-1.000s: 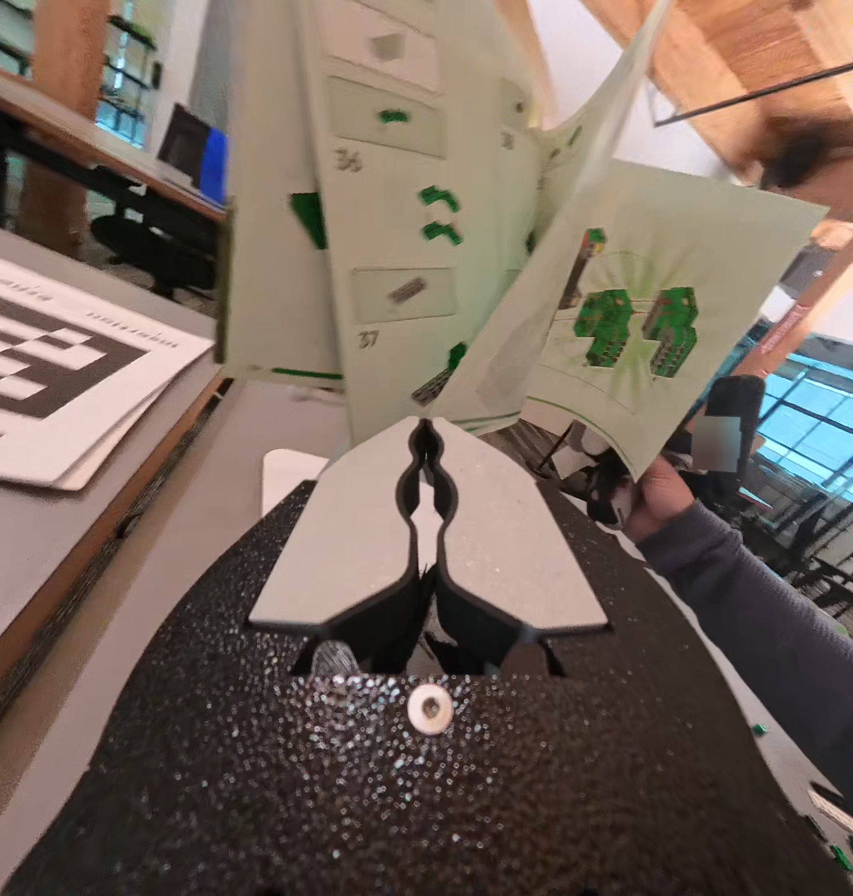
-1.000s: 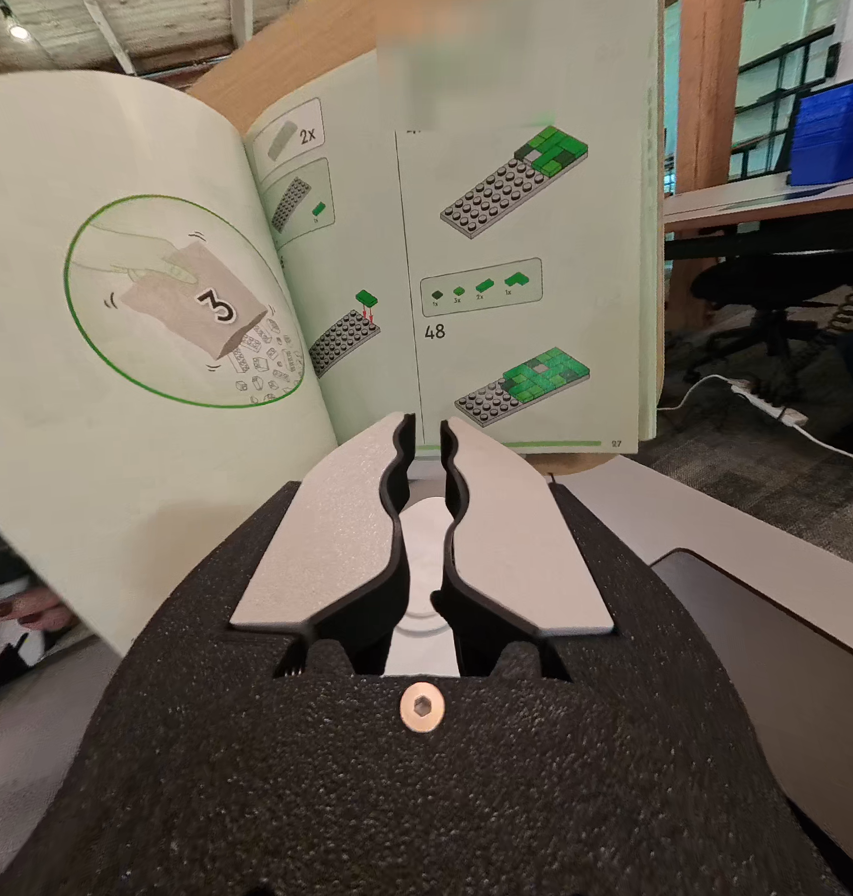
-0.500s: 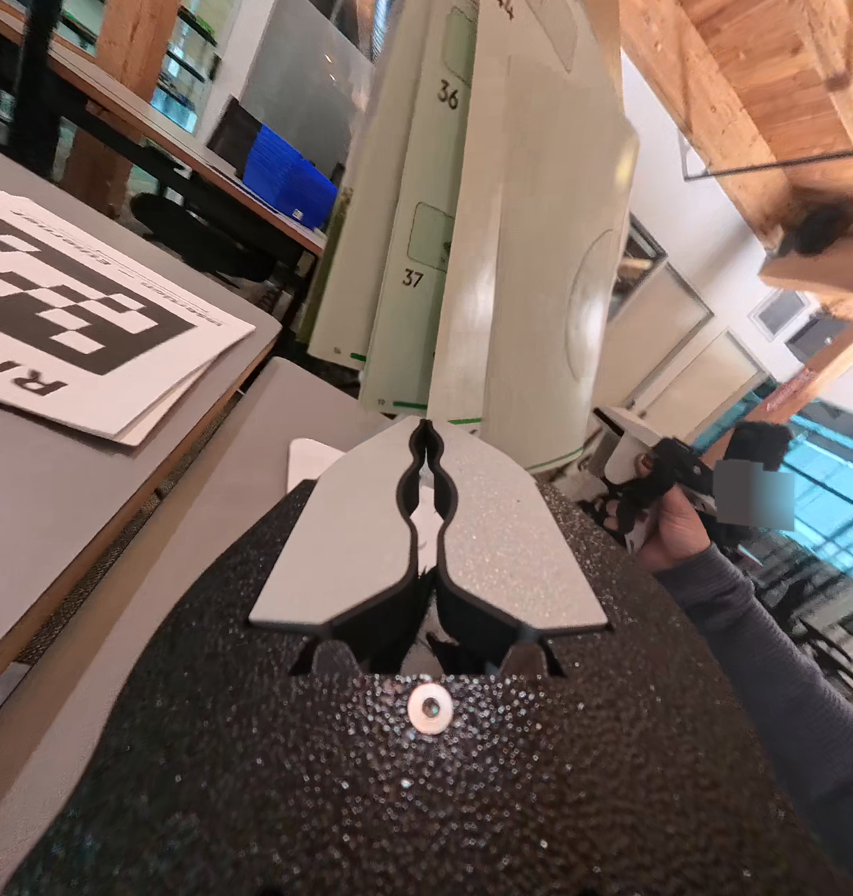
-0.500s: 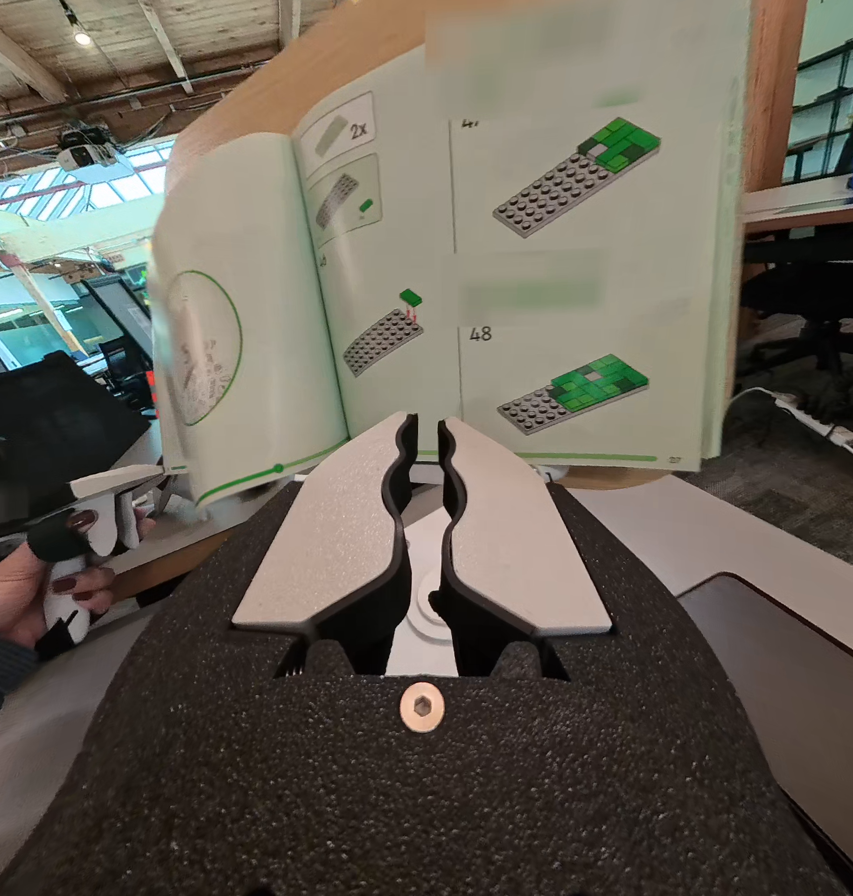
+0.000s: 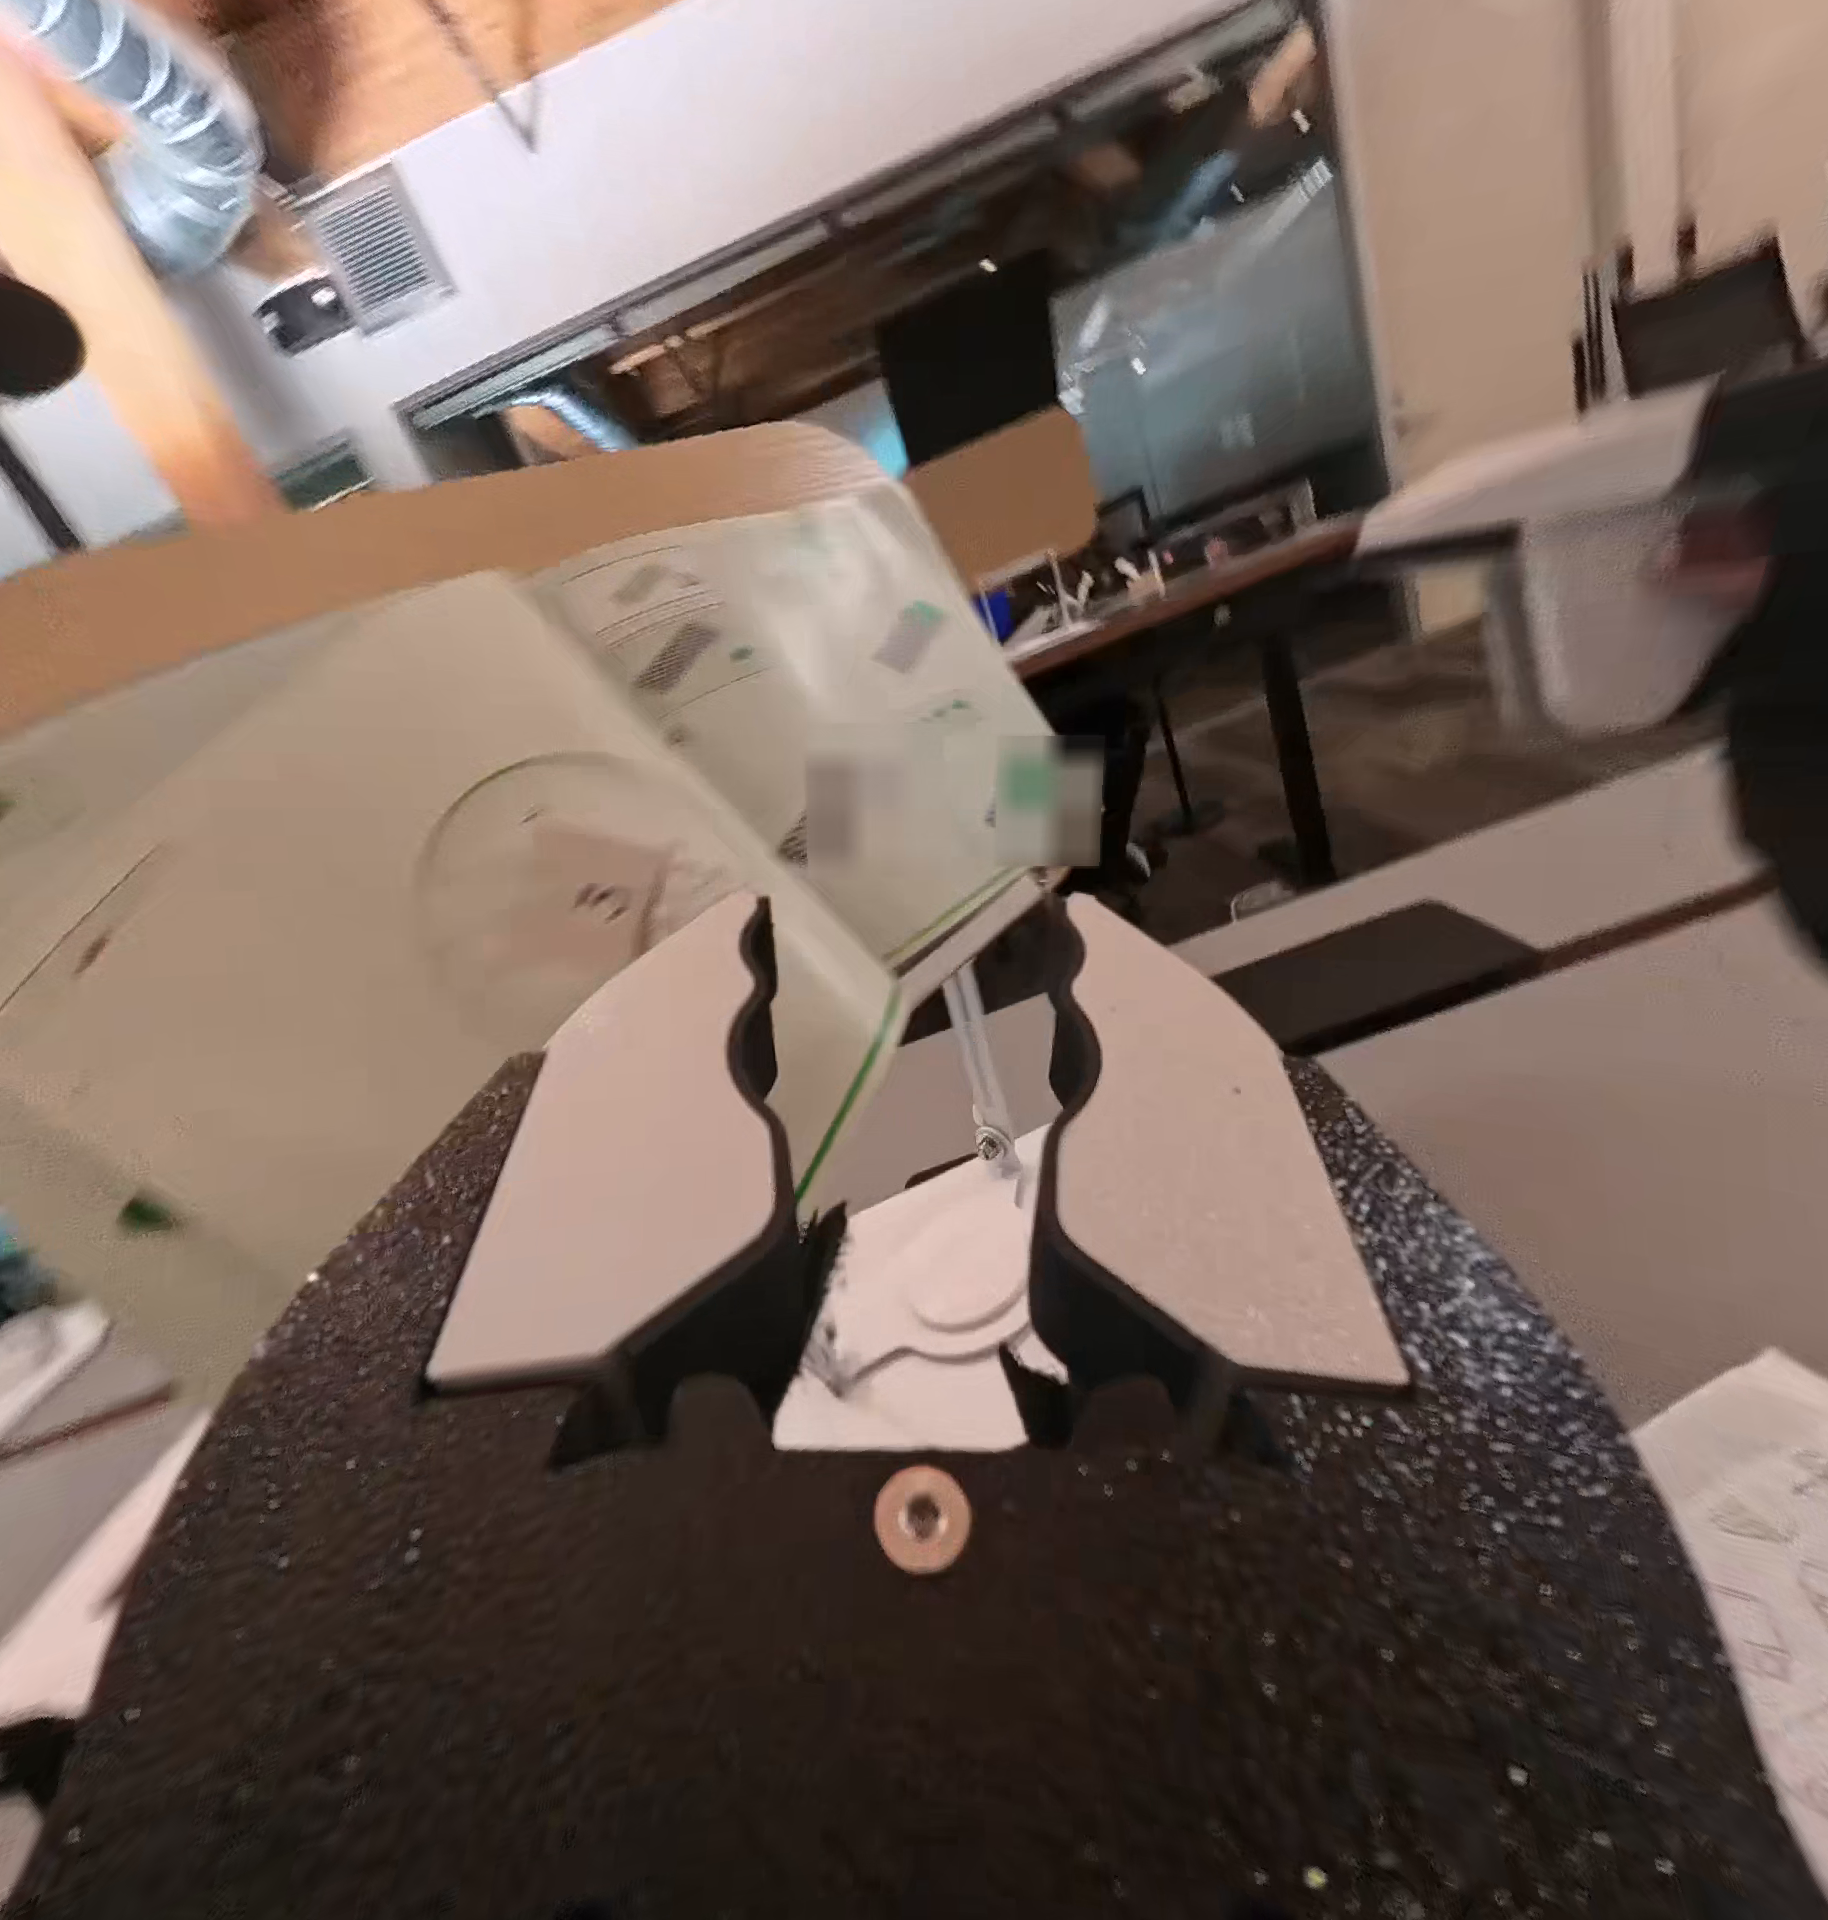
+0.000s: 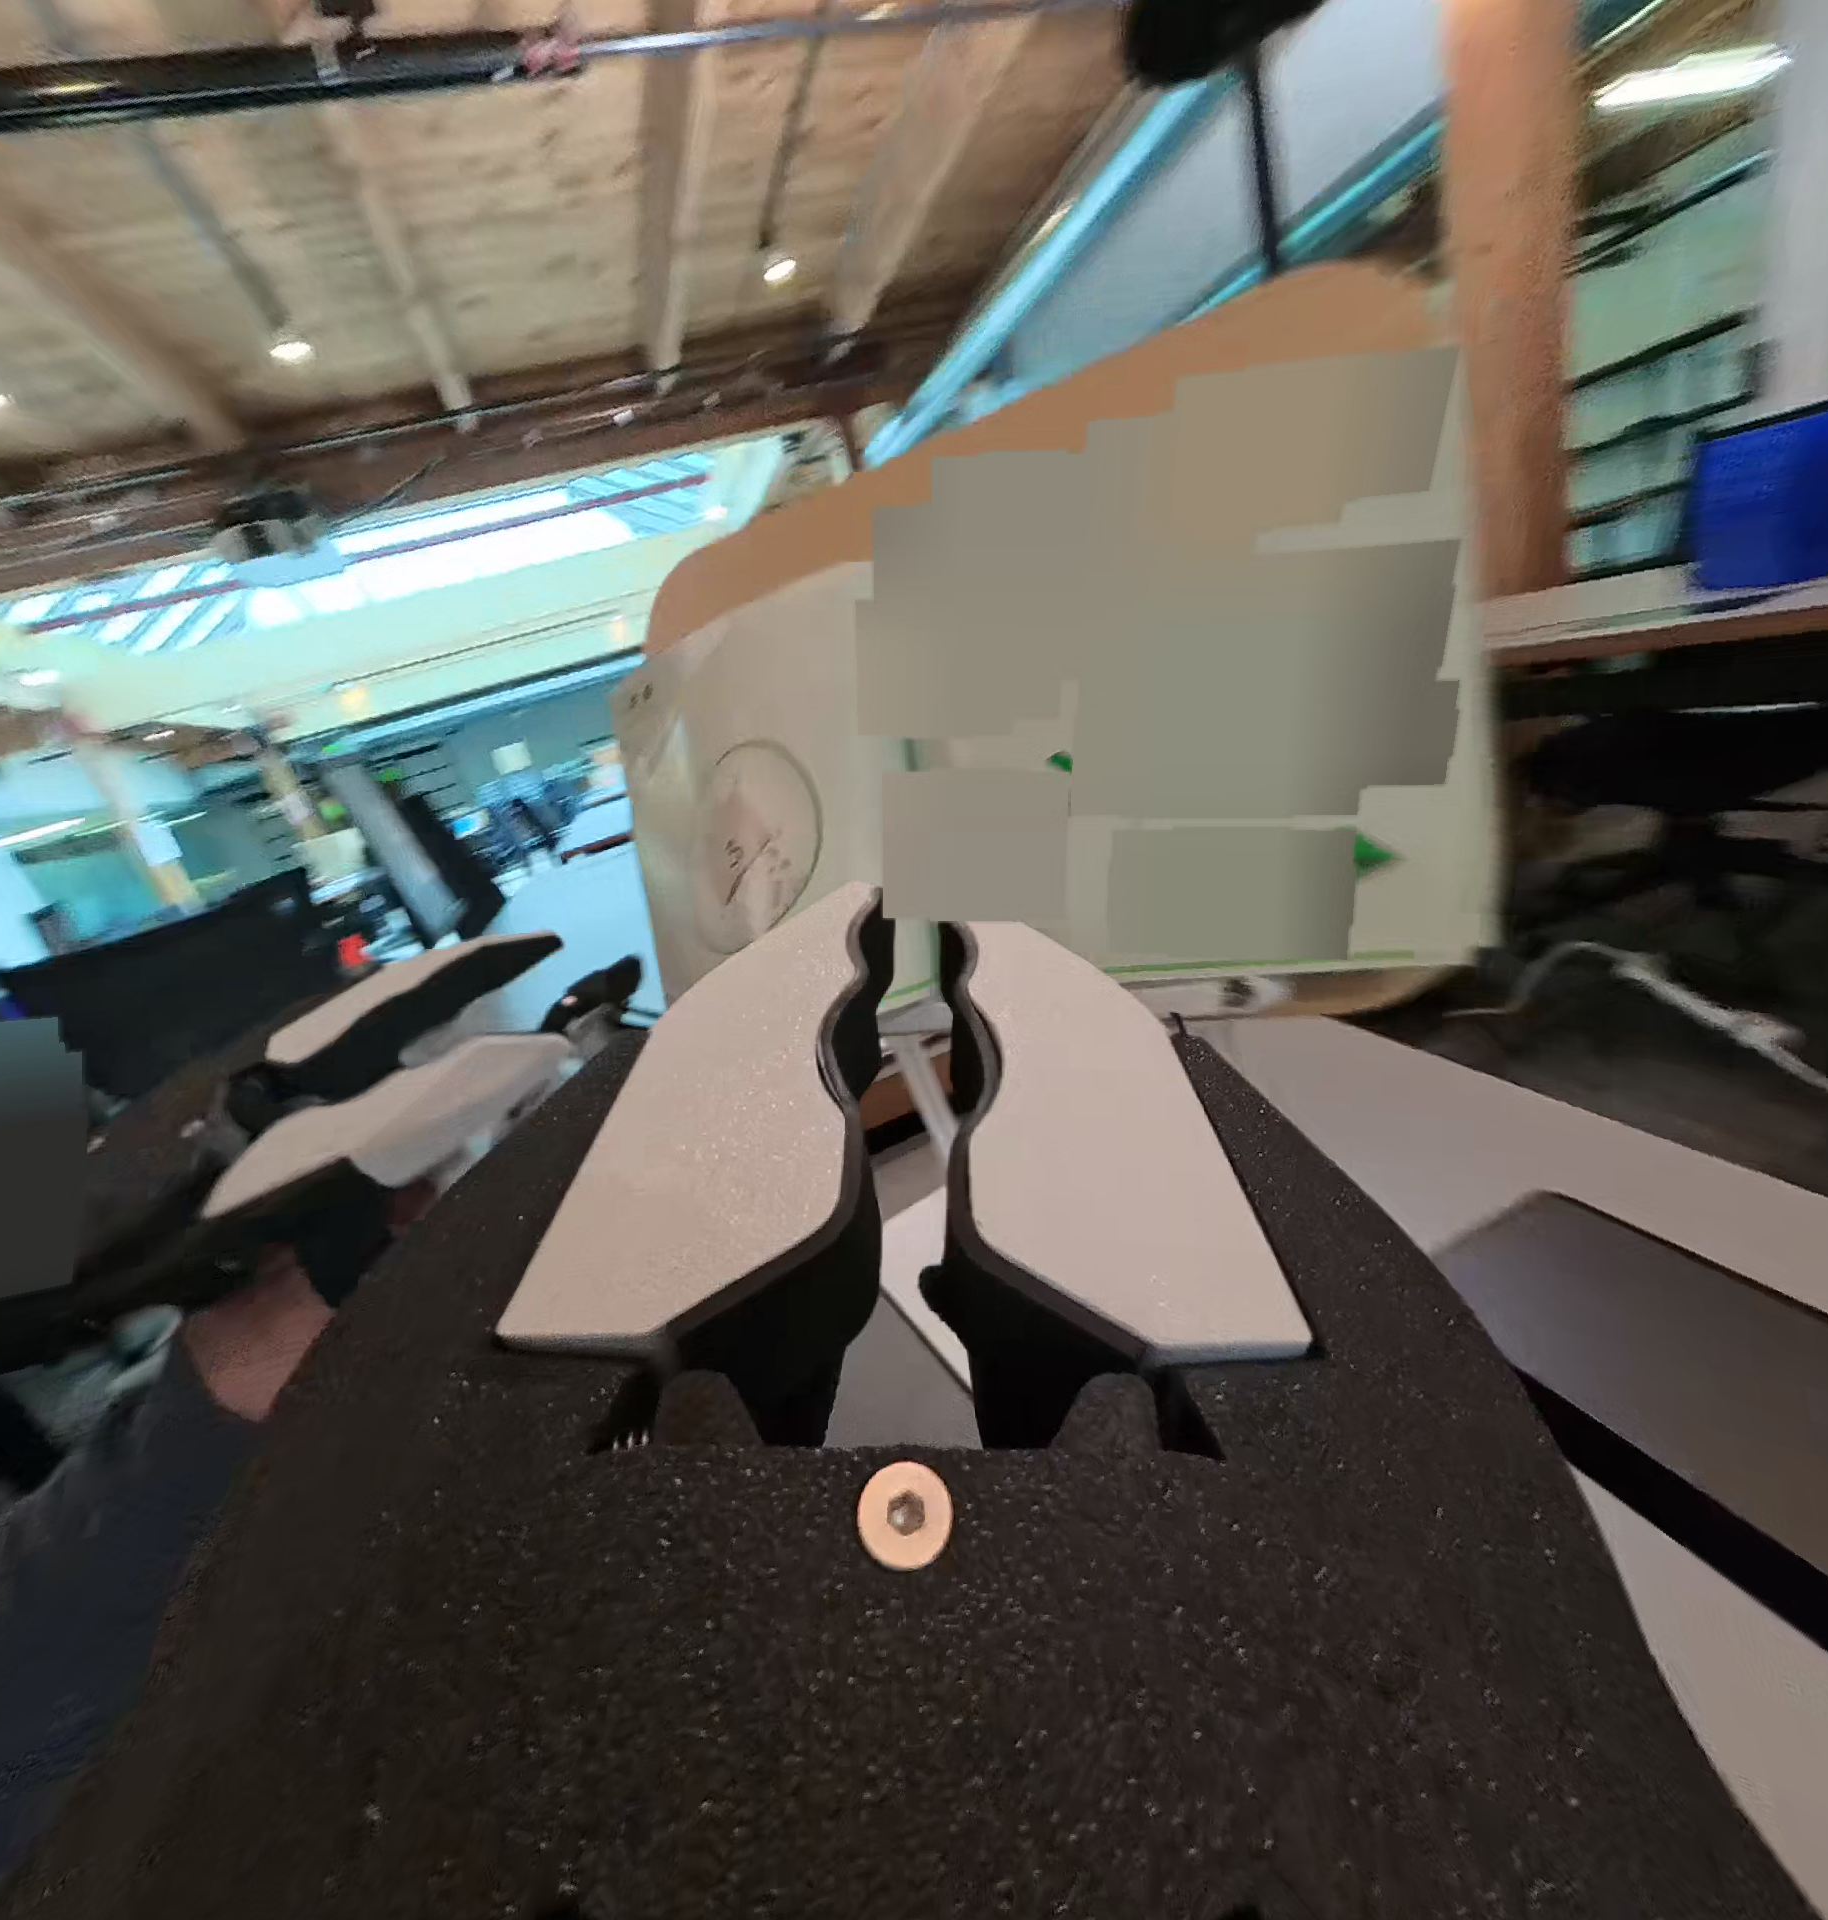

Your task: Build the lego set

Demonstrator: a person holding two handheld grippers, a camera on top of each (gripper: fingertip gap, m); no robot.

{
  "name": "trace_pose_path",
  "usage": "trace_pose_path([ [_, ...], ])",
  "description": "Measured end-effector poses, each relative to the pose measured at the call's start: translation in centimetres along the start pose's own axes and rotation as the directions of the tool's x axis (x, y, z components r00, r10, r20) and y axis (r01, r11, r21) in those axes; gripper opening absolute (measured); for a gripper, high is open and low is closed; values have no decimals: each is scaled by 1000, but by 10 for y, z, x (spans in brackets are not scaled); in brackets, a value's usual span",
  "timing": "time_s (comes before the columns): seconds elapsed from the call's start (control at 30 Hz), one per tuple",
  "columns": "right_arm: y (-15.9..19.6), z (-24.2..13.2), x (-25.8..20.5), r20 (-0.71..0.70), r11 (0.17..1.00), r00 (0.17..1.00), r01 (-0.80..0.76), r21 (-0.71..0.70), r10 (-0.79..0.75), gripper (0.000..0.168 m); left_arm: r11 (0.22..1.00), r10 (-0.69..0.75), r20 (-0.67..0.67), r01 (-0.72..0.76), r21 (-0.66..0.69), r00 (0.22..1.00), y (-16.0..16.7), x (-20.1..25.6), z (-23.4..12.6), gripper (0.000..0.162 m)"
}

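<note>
The pale green instruction booklet [image 5: 370, 883] stands open against a brown cardboard backing [image 5: 266, 582]. It also shows in the right wrist view [image 6: 764, 831], partly under mosaic patches. My left gripper [image 5: 910, 925] is open wide, with the lower edge of a loose page lying between its fingers, close to the left one. My right gripper [image 6: 910, 935] points at the booklet's lower edge with a narrow gap between its fingers and nothing seen in it. The left gripper also shows in the right wrist view [image 6: 401, 1039], open. No bricks are in view.
A clear rod on a white base [image 5: 977, 1081] props the booklet backing on the grey table [image 5: 1512, 1091]. A dark flat panel [image 6: 1720, 1351] lies on the table to the right. A printed paper sheet [image 5: 1772, 1558] lies at the near right.
My left gripper has opened and let go of the booklet page, and has swung round to face the open booklet. The page has dropped down to the left. The right gripper's gap is unchanged.
</note>
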State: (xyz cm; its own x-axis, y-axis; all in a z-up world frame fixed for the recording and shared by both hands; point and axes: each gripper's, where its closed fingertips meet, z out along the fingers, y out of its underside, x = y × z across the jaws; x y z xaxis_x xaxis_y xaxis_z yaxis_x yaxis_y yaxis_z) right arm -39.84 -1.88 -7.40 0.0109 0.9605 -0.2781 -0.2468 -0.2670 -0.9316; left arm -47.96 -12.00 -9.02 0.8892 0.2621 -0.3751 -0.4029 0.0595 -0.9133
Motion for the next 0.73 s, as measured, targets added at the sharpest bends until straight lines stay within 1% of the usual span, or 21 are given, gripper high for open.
trace_pose_path([
  [0.1,-23,-54,5,-162,996,984,81,44,-73,6,987,147,-91,-152,-45,985,2,41,38,48],
  [0.13,-25,-69,6,-204,991,972,128,36,-118,6,980,185,-114,-191,-51,976,4,53,50,46],
  [0.2,-23,-92,11,-283,973,931,230,-27,-228,5,959,264,-145,-276,-69,953,10,74,73,42],
  [0.23,-25,-100,15,-313,955,903,289,-62,-294,5,946,297,-157,-313,-82,942,15,82,84,41],
  [0.3,-31,-110,22,-355,932,862,339,-128,-362,7,926,338,-182,-360,-110,923,24,95,105,41],
  [0.37,-37,-114,23,-371,908,829,391,-148,-418,7,917,336,-201,-368,-151,920,32,103,119,41],
  [0.43,-36,-114,27,-369,881,800,439,-179,-474,9,922,297,-224,-340,-185,928,37,110,126,40],
  [0.47,-32,-113,28,-350,870,797,450,-202,-493,14,928,268,-230,-315,-200,936,38,113,128,41],
  [0.53,-20,-106,25,-291,865,818,440,-241,-497,35,930,209,-251,-272,-246,945,44,120,129,46],
  [0.63,-18,-96,5,-230,879,859,396,-266,-457,83,910,131,-294,-232,-343,947,57,134,133,71],
  [0.67,-21,-94,-6,-220,877,861,397,-271,-458,96,901,135,-300,-243,-360,944,59,138,133,80],
  [0.73,-27,-95,-27,-227,855,838,428,-293,-497,110,870,188,-303,-302,-391,934,61,146,134,99],
])
